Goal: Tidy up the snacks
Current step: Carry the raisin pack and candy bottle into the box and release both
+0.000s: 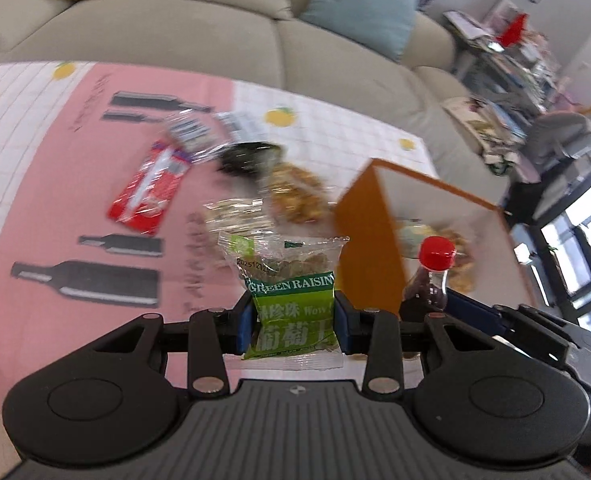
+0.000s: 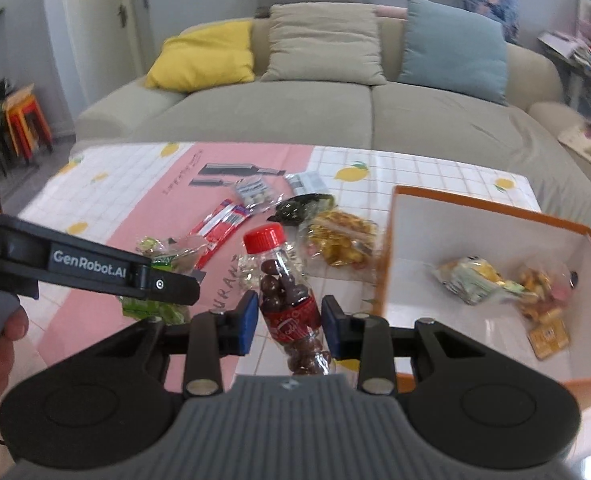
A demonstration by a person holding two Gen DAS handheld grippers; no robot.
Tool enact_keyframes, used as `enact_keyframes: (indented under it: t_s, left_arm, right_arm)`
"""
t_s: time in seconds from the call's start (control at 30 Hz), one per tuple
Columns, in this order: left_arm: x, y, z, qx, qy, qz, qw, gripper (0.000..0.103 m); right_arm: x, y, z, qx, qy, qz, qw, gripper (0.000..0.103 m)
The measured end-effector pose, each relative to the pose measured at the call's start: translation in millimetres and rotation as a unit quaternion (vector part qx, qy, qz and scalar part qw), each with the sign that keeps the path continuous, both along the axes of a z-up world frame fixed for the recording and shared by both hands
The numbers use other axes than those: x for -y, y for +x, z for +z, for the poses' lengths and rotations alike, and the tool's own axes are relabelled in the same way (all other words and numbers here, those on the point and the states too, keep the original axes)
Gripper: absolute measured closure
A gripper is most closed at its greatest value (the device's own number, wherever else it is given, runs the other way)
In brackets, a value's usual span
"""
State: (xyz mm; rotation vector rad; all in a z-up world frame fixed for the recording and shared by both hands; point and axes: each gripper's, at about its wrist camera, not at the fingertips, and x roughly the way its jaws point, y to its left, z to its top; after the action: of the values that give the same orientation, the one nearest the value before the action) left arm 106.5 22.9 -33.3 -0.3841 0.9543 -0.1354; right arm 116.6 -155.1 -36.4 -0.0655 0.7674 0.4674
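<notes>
The left hand-held gripper [image 1: 295,326] is clenched on a raisin packet [image 1: 291,300], its blue pads pressing both side edges. The packet stands upright, long axis running away from the camera, clear end up and green printed end toward the wrist — it hangs above the surface [image 1: 55,184], just left of the box [image 1: 371,240].

The right hand-held gripper [image 2: 289,324] grasps a bottle [image 2: 289,296] of chocolate balls around its labelled middle. The bottle's long axis runs along the fingers, red cap [image 2: 264,238] pointing forward and slightly left, base toward the wrist.

The box [image 2: 491,208] — orange outside, white inside — sits right of the bottle and holds a few packets [image 2: 471,280]. More snacks [image 2: 339,236] lie loose on the surface [image 2: 95,216] ahead.
</notes>
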Motion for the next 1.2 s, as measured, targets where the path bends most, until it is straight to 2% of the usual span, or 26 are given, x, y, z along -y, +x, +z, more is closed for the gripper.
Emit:
enact_keyframes:
  t_s: [0.3,0.57,0.77,0.83,0.97,1.2]
  left_arm:
    - [75.0,21.6,26.4,0.015,-0.003,-0.089,0.9959,0.059]
    - [142.6,58.2,28.9,-0.002,-0.003,-0.15,0.9887,0.059]
    - [185.1,87.4,15.9,-0.033,0.003,-0.186,0.982,0.059]
    - [195.3,97.1,8.7,-0.045,-0.001,-0.193,0.9801,0.059]
    - [206.6,117.5,-11.2,-0.079,-0.025,-0.203,0.9757,0.059]
    - [218.8,143.3,-48.9,-0.129,-0.041,-0.205,0.9694,0.059]
  right_arm:
    - [73.3,14.6,33.6,-0.015,-0.002,-0.027,1.0,0.07]
    - [141.6,51.6,46.0,-0.041,-0.055,-0.071,0.995,0.07]
    - [189.2,96.0,31.6,-0.098,-0.069,-0.096,0.988,0.07]
    - [200.5,110.5,21.7,-0.112,-0.088,-0.096,0.985,0.07]
    - [215.0,134.1,-2.5,-0.149,-0.115,-0.104,0.977,0.071]
    - [223.6,164.6,-35.9,-0.206,-0.137,-0.098,0.964,0.073]
